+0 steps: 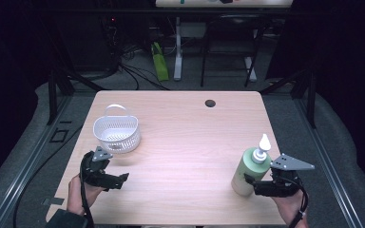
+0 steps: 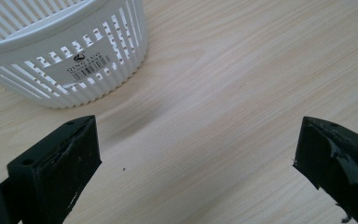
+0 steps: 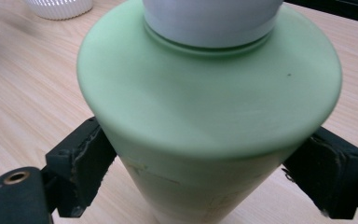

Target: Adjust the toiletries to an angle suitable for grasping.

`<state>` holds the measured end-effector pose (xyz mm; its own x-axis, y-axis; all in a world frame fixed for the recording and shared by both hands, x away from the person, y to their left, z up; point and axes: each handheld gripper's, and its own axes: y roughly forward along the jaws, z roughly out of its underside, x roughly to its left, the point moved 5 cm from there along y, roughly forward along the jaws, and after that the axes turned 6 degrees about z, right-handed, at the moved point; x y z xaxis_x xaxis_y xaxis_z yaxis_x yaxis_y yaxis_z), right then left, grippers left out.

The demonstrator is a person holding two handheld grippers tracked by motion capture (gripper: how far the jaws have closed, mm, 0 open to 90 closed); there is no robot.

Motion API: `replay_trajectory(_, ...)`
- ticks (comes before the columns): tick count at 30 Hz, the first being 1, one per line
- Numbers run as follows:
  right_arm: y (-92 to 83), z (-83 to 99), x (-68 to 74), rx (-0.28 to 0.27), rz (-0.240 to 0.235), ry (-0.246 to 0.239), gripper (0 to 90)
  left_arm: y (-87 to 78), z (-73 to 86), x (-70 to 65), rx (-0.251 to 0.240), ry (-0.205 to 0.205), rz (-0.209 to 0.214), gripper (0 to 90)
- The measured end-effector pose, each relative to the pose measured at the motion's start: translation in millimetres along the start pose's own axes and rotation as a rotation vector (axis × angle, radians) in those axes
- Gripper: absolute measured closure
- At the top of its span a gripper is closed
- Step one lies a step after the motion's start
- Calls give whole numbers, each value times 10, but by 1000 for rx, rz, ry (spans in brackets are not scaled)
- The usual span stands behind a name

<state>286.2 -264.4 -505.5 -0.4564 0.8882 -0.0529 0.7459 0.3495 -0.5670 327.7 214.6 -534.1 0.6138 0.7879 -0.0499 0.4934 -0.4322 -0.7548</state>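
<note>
A pale green bottle (image 1: 247,168) with a white pump top (image 1: 263,144) stands upright near the table's front right. My right gripper (image 1: 253,183) is shut on the lower body of the bottle (image 3: 205,121); in the right gripper view its two fingers (image 3: 86,158) press against either side. A white slotted basket (image 1: 116,133) with a handle sits at the left of the table. My left gripper (image 1: 115,171) hovers just in front of it, open wide with nothing between its fingers (image 2: 70,154). The basket (image 2: 65,56) shows at the upper left of the left gripper view.
The wooden table (image 1: 185,123) has a dark round hole (image 1: 210,103) near its far edge. Beyond the table, on the floor, are cables, desk legs and a green object (image 1: 159,61). Bare wood lies between the basket and the bottle.
</note>
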Motion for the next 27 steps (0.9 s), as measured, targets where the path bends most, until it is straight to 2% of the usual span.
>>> replay_trajectory(10,141,-98,98,-3,13,11,126,12,-2,3,7,-2,10,0)
replay_trajectory(27,362,-264,263,1,4,1,126,19,-12,8,2,-12,26,1)
